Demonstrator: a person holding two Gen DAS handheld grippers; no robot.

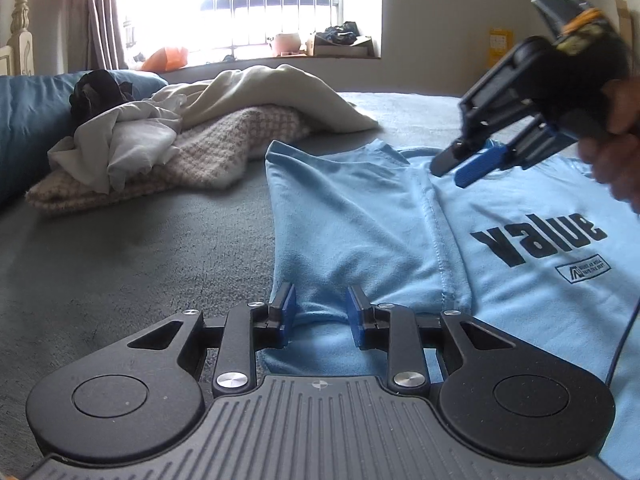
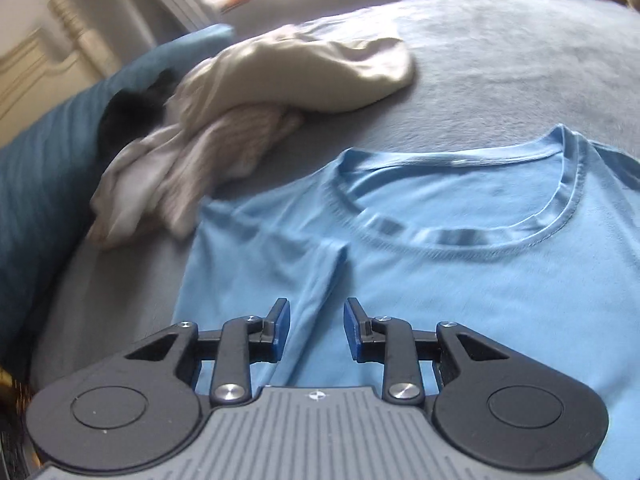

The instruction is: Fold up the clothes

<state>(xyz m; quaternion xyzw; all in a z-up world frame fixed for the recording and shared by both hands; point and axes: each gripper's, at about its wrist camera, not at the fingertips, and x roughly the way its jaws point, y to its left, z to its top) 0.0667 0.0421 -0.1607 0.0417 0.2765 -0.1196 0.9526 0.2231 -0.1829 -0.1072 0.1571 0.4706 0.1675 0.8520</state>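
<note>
Light-blue T-shirt [image 1: 520,208]: spread on the bed [image 1: 120,272], chest print "value" facing up, one side folded inward over the body, round collar [image 2: 460,236] lying flat.

Left tongs [image 1: 322,314]: parted, at the shirt's folded edge, a ridge of cloth between the pads; whether they pinch it is unclear.

Right tongs [image 2: 316,328]: parted, empty, above the shirt below the collar.

Heap of pale clothes [image 1: 160,148]: beside the shirt, against a teal pillow [image 1: 28,128].
</note>
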